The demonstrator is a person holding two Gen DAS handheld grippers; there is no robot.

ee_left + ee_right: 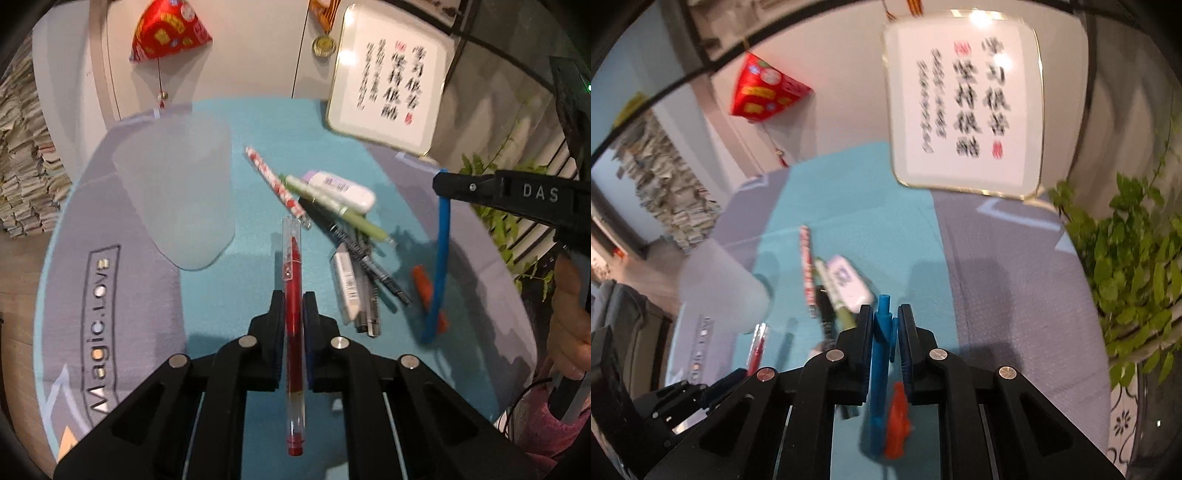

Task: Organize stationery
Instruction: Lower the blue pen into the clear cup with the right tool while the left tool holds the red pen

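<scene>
Two pens were clamped at once: the red pen [294,332] sat pinched between the jaws of the left gripper [293,314], raised above the teal mat [236,295], while the right gripper [883,332] squeezed the blue pen [881,354]. Near them the remaining pens [354,251] lay piled beside a white eraser [341,188], with a frosted cup [177,195] standing to the left.
</scene>
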